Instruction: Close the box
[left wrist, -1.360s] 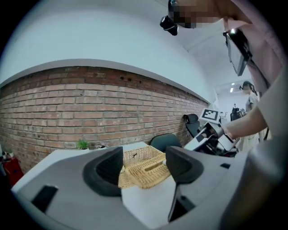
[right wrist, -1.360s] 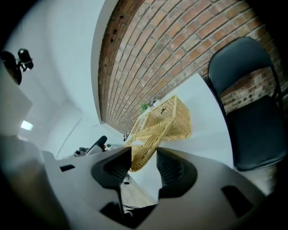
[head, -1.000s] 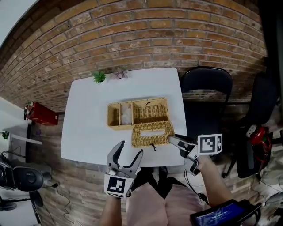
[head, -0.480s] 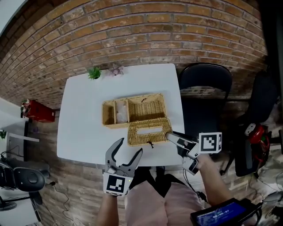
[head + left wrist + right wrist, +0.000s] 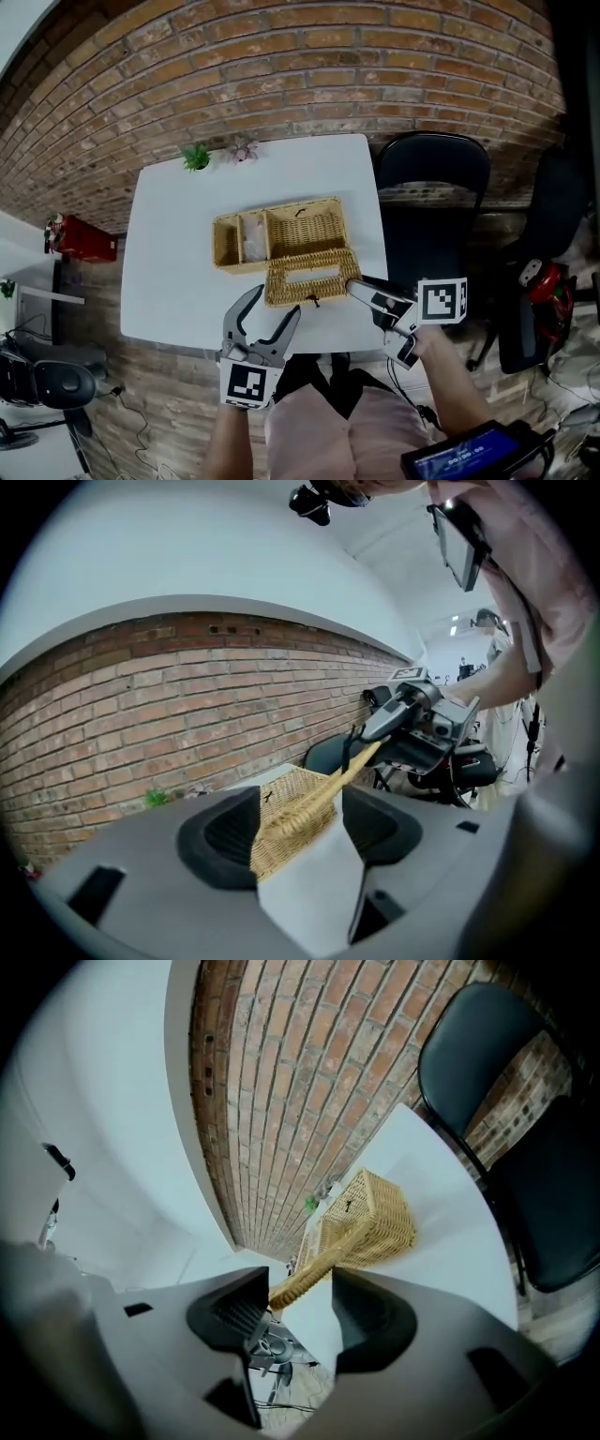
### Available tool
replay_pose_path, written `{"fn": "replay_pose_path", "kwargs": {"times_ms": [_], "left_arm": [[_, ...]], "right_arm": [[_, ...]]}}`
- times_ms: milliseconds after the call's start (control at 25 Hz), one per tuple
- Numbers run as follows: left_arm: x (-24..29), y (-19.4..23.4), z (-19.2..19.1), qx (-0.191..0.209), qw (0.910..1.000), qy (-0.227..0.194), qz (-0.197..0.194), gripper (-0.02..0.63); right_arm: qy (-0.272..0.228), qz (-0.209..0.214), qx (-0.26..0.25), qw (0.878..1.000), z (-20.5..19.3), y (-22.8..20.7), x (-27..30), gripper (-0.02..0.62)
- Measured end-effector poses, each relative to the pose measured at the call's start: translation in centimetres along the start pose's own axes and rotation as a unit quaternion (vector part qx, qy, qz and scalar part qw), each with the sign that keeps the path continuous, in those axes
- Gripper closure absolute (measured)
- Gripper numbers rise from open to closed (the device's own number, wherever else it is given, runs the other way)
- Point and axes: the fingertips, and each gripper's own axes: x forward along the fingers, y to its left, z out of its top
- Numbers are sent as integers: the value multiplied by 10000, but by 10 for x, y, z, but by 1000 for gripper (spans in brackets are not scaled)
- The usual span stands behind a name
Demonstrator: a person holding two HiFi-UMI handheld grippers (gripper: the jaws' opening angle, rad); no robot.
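A wicker box [image 5: 298,228] lies open on the white table [image 5: 169,272], its lid [image 5: 305,279] hinged out toward me. My right gripper [image 5: 354,287] is at the lid's right corner. In the right gripper view the lid's edge [image 5: 305,1283] runs between the jaws, against the left pad and clear of the right one; these jaws have just been opening. My left gripper [image 5: 274,302] hovers open at the lid's front edge, its jaws having just closed a little. The tilted lid [image 5: 328,785] rises from the box [image 5: 277,853] toward the right gripper [image 5: 412,710].
A black chair [image 5: 431,202] stands at the table's right edge, with an office chair [image 5: 553,281] beyond it. Two small plants [image 5: 197,157] sit at the table's far edge by the brick wall. White items lie in the box's left compartments [image 5: 248,246].
The lid, flat in front of the box before, now slants up at its right corner. My left gripper has edged closer to the lid's front edge. The right jaws stand wider.
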Motion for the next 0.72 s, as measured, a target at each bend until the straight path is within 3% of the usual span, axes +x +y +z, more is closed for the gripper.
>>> {"fn": "replay_pose_path", "kwargs": {"times_ms": [200, 280, 320, 360, 440, 560, 640, 720], "left_arm": [[2, -1, 2, 121, 9999, -31, -36, 362], [3, 2, 6, 120, 9999, -116, -20, 376], [4, 3, 8, 126, 9998, -156, -6, 385], [5, 4, 10, 130, 9997, -185, 13, 390], [6, 6, 14, 97, 9997, -219, 45, 391], [6, 8, 17, 76, 9997, -219, 25, 391], [8, 8, 19, 38, 9997, -224, -2, 391], [9, 10, 22, 10, 9996, -271, -31, 391]], "right_arm": [[111, -119, -419, 9990, -5, -8, -14, 324], [101, -442, -1062, 9933, -1, -13, -24, 306], [118, -707, -1648, 9837, 1, -14, -27, 298], [181, -1019, -2375, 9659, 3, -15, -30, 299], [373, -1526, -3820, 9107, 4, -13, -31, 317], [556, -1722, -5237, 8325, 3, -1, -22, 365], [576, -1688, -5671, 8041, 2, 6, -16, 376], [467, -1643, -5869, 7914, 6, 12, -12, 398]]}}
